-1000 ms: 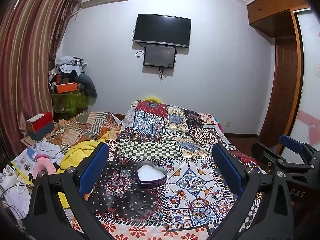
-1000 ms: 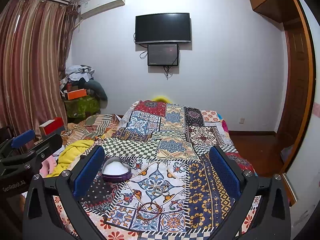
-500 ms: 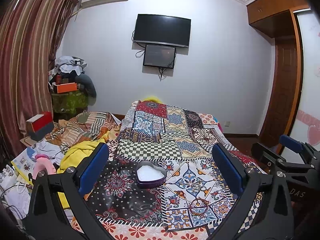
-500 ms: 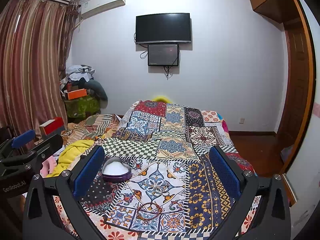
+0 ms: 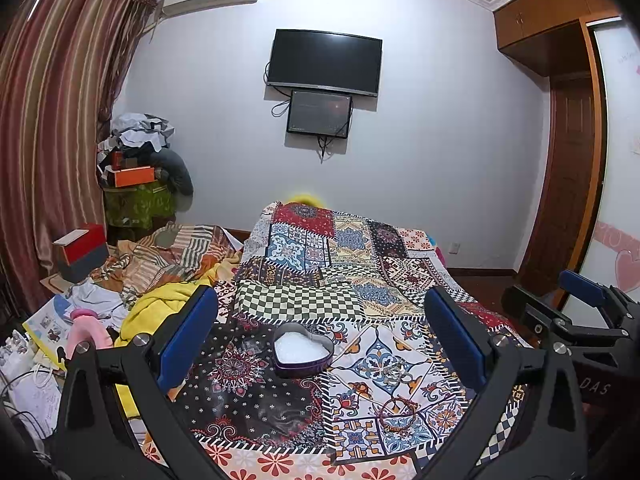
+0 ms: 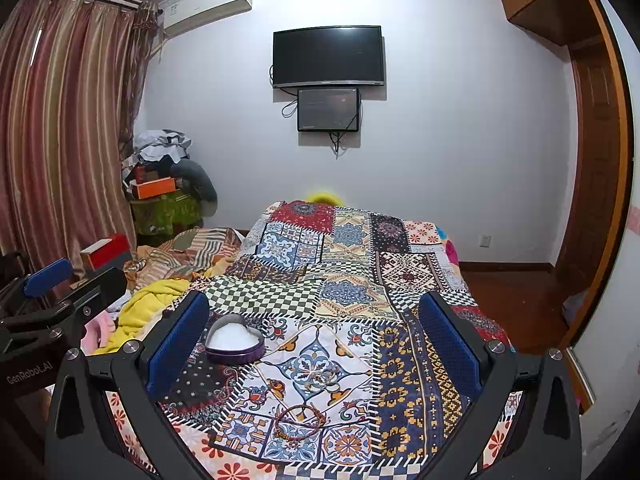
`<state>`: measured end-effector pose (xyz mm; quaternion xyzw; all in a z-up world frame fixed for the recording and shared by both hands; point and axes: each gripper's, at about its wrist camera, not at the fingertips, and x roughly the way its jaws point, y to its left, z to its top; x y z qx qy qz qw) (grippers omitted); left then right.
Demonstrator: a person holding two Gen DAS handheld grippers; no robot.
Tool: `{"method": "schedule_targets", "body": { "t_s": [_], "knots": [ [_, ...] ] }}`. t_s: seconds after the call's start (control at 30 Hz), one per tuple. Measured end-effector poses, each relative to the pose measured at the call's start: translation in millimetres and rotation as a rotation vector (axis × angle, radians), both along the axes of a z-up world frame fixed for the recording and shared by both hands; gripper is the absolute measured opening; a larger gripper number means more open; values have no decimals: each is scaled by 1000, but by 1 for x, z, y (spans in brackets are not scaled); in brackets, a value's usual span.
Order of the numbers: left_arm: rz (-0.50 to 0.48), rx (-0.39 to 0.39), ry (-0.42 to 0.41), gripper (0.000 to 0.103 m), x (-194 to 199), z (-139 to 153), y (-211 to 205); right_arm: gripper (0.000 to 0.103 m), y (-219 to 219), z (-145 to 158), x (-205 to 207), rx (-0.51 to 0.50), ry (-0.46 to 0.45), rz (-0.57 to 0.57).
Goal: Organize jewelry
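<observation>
Both hand-held grippers hang above the near end of a bed covered with a patchwork quilt [image 5: 344, 280], and both stand wide open with nothing between their blue-padded fingers. The left hand-held gripper [image 5: 320, 336] frames a heart-shaped tin [image 5: 303, 354] that sits on the quilt between its fingers in the left wrist view; the tin is purple-sided, open on top and filled with something white. The right hand-held gripper [image 6: 314, 338] is held just to the right of the left one, so that each tool shows at the edge of the other's view.

The jewelry lies loose on the quilt, outside the tin. A reddish-brown beaded bracelet [image 6: 300, 422] rests flat on a patterned square at the near edge of the bed, nearer than the tin and to its right, well apart from it. Between the tin and the bracelet lies a small silvery piece [image 6: 326, 378]; it looks like rings or a thin chain, but it is too small to tell which.

To the left of the bed is a heap of bedding, with a yellow blanket [image 5: 160, 308] and striped cloth behind it. On the far wall hangs a dark television [image 5: 324, 62] with a smaller screen [image 5: 319, 114] under it, and striped curtains [image 5: 52, 128] fill the left side of the room.
</observation>
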<state>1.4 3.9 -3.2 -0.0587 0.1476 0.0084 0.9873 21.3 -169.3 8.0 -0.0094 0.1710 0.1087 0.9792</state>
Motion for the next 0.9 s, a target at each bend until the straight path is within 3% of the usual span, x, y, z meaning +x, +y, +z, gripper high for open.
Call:
{"method": "schedule_targets", "body": {
  "t_s": [0.6, 0.9],
  "knots": [
    [9, 2, 11, 103, 7, -3, 0, 103, -7, -6, 7, -2, 21, -10],
    [6, -12, 84, 103, 32, -21, 2, 103, -21, -25, 28, -26, 93, -54]
  ]
}}
